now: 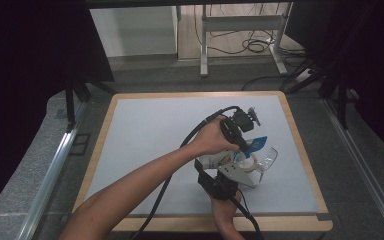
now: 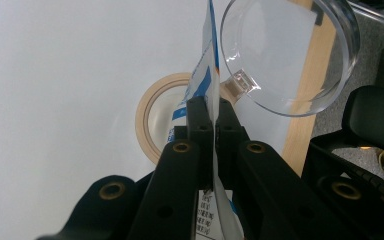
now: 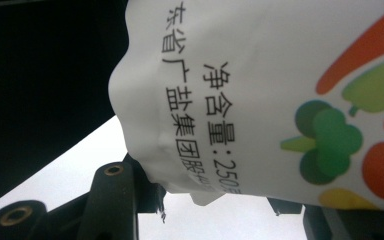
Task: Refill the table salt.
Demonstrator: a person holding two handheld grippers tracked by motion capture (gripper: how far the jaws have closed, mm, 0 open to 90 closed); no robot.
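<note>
High view: both claws hold a printed pouch (image 1: 215, 161) over a clear cup (image 1: 266, 161) on the surface (image 1: 145, 135).
Left gripper view: left claw (image 2: 213, 112) clamped on the pouch's edge; tape roll (image 2: 147, 112) below.
Right gripper view: right claw (image 3: 215, 200) pinches the pouch's bottom.
Judgement: pouring not visibly begun.

A table (image 1: 130, 107) with a pale grey top and a light wooden rim stands on grey carpet (image 1: 25, 165). Metal rails (image 1: 50, 175) run along the floor on both sides of it. Black curtains (image 1: 25, 45) hang at the left and the right, with dark stand legs (image 1: 75, 95) at their feet. Beyond the table, the carpet gives way to a wooden floor (image 1: 230, 35), where a white metal frame (image 1: 242, 22) stands on two feet and black cables (image 1: 255, 45) lie in loops. A white panel (image 1: 132, 30) stands at the back left. The light is even and dim.
</note>
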